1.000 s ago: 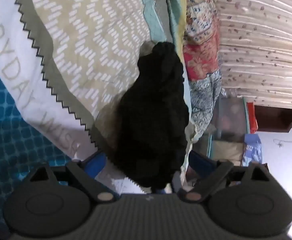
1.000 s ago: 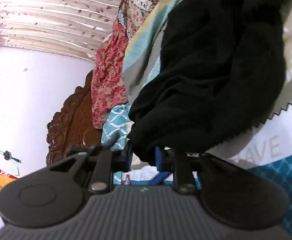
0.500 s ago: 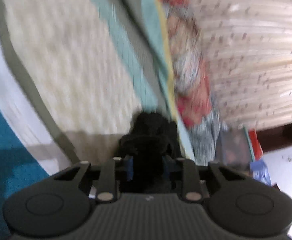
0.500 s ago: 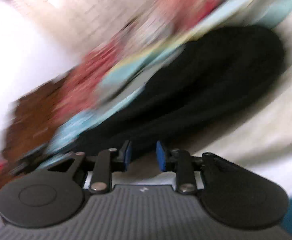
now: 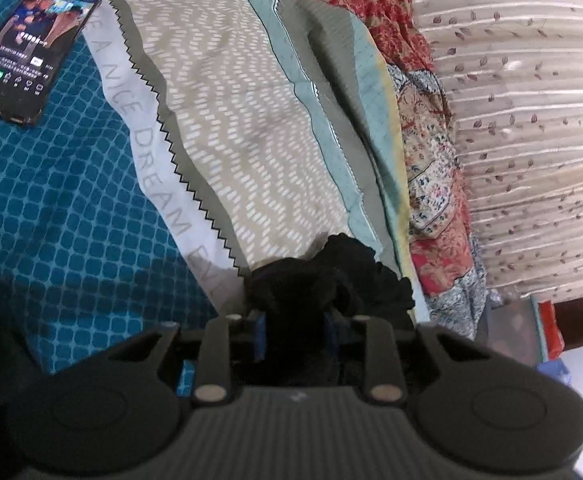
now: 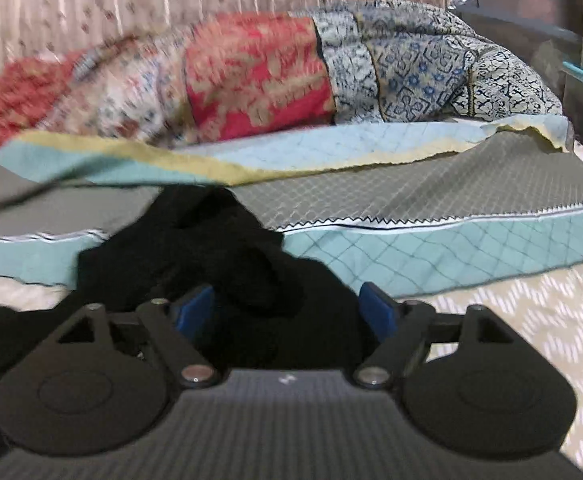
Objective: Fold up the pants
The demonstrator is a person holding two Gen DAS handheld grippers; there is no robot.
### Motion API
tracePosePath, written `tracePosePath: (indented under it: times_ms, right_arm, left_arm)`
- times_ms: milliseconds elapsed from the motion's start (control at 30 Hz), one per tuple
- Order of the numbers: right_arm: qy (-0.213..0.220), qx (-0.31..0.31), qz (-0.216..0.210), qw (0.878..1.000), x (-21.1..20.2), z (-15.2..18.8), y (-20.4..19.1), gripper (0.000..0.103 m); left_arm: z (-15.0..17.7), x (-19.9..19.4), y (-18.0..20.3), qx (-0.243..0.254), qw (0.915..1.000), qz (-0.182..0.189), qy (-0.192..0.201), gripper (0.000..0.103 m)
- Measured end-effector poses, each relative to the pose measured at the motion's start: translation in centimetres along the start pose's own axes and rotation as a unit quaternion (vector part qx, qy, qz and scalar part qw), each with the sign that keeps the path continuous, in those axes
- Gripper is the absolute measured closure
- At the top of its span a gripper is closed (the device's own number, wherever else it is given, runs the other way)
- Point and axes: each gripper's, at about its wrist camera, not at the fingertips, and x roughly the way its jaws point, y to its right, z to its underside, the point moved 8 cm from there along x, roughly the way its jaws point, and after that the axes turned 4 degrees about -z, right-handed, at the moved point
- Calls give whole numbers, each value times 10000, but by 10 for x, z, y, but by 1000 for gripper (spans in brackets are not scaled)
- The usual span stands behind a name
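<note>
The black pants (image 5: 331, 276) are bunched up on the patterned bedspread. My left gripper (image 5: 294, 340) is shut on a wad of the black fabric, its blue pads pressed against it. In the right wrist view the pants (image 6: 211, 256) lie in a heap between and beyond the fingers. My right gripper (image 6: 287, 312) is open, its blue pads spread wide on either side of the heap, not pinching it.
A phone (image 5: 31, 48) with its screen lit lies on the teal checked sheet at the far left. A red and blue patchwork quilt (image 6: 291, 72) is piled along the bed's far side against a striped curtain (image 5: 531, 120).
My left gripper closed on the pants and bunched them up. My right gripper let go and opened wide. Both views swung across the bed.
</note>
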Motion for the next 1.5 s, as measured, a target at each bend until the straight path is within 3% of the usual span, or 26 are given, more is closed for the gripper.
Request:
tracePosePath:
  times_ms: [33,67,100,133,167,233,300,367,433,500,567,667,700,733,800,900,1033,1167,1233,1367,1400,1433,1500]
  right_arm:
    - [-138,-104,117,9998,7,-1,-1,41]
    - [-405,-339,121,9985,15,-1,-5,85]
    - [-787,-593,188,9950,20,0,-11,97]
    - [-906,-789,295,9923,18,1,-12,97]
    - [-681,-883,350,9931,6,-8,-10,97]
    - [126,26,19,9999,-33,-35,13,97]
    - [1024,1337,-428,9848,-93,-47,56,97]
    - [1661,1899,-316,9671,-157,-38,101,97]
    - [1914,2303,-34,9541,-207,-10,145,97]
    - [1783,2827,95,9424,-238,36,183,96]
    - [1294,3247,279,9365,-255,91,210,96]
    - [278,3454,1050,9321,-266,172,224,92]
    - [161,3480,1330,9279,-275,193,226,92]
    - [227,3521,1474,9240,-288,210,226,92]
    - [437,3661,1475,9178,-307,218,221,92]
    - [825,3402,1976,9157,-331,209,214,92]
    - [1166,3172,1552,9283,-331,177,195,91]
    - [1144,2739,871,9510,-295,128,160,90]
    - [998,2616,458,9589,-266,108,140,90]
    - [528,2313,-264,9711,-194,71,99,88]
    - [411,2268,-483,9719,-174,61,87,84]
    - [320,2292,-716,9702,-154,51,79,81]
    - [144,2416,-1125,9637,-113,38,65,61]
  left_arm:
    - [2,-5,-3,75,10000,-11,10,78]
    - [3,-11,-6,124,9999,-9,24,78]
    - [5,-18,-12,148,9999,20,38,78]
    - [5,-23,-14,151,9999,62,53,78]
    - [8,-29,-20,162,9998,103,72,78]
    - [16,-38,-25,189,9997,127,100,78]
    - [18,-37,-26,176,9997,125,74,78]
    - [19,-34,-30,150,9998,140,32,78]
    - [21,-32,-33,126,9997,203,-19,77]
    - [27,-28,-34,137,9995,267,-128,76]
    - [35,-23,-36,286,9992,168,-238,75]
    - [49,-10,-46,544,9970,-301,-467,72]
    - [53,-7,-51,599,9956,-479,-537,68]
    - [57,-6,-55,603,9947,-592,-581,62]
    - [61,-6,-65,514,9938,-738,-647,61]
    - [59,-15,-70,447,9948,-692,-602,61]
    - [53,-40,-57,672,9961,-483,-295,60]
    - [23,-84,-46,705,9930,-350,879,57]
    - [5,-100,-43,690,9867,-493,1390,48]
    - [-17,-63,-12,1331,9809,-731,1214,42]
    - [-21,-41,3,1571,9795,-663,1069,28]
    - [-22,-21,18,1798,9765,-656,995,21]
    - [-23,31,48,2444,9643,-626,802,18]
